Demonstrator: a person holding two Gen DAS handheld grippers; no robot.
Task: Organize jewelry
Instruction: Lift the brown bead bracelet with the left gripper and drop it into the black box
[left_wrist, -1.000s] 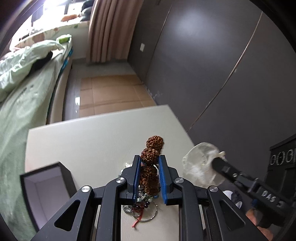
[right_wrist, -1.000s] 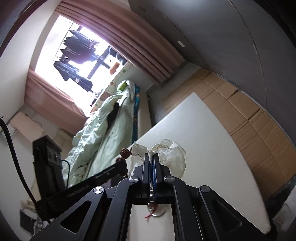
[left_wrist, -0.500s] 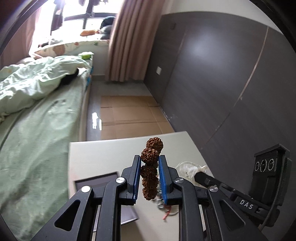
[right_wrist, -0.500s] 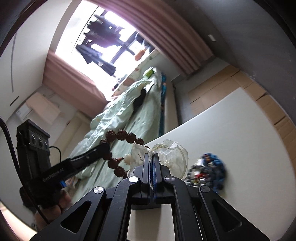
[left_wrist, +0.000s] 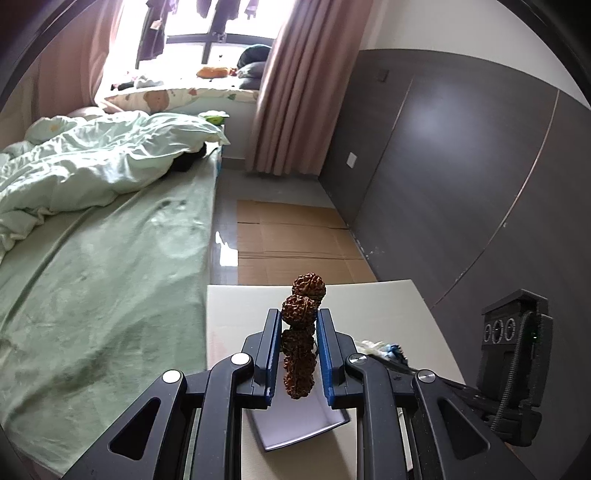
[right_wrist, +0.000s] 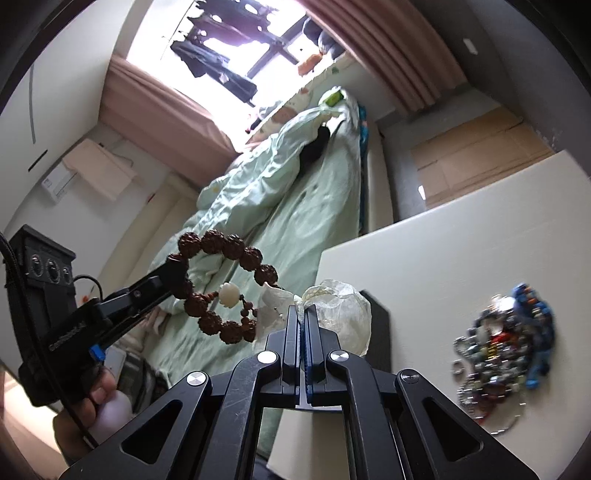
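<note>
My left gripper (left_wrist: 297, 315) is shut on a bracelet of big brown knobbly beads (left_wrist: 303, 308), held up above the white table (left_wrist: 373, 306). In the right wrist view the whole bracelet (right_wrist: 229, 245) hangs as a ring from the left gripper (right_wrist: 177, 267), with one white bead (right_wrist: 228, 294) in it. My right gripper (right_wrist: 303, 312) is shut on the top of a crumpled clear pouch (right_wrist: 341, 314), also held in the air. A dark box with a white inside (left_wrist: 306, 424) lies under the left gripper.
A heap of mixed jewelry (right_wrist: 506, 347) lies on the table (right_wrist: 461, 240) to the right. A bed with green covers (left_wrist: 99, 258) runs along the table's left side. Cardboard (left_wrist: 291, 243) covers the floor beyond, with a dark wall on the right.
Both grippers have swung left and away from the jewelry heap, the bracelet and pouch going with them. The box has come under the left gripper. The bed now fills more of both views.
</note>
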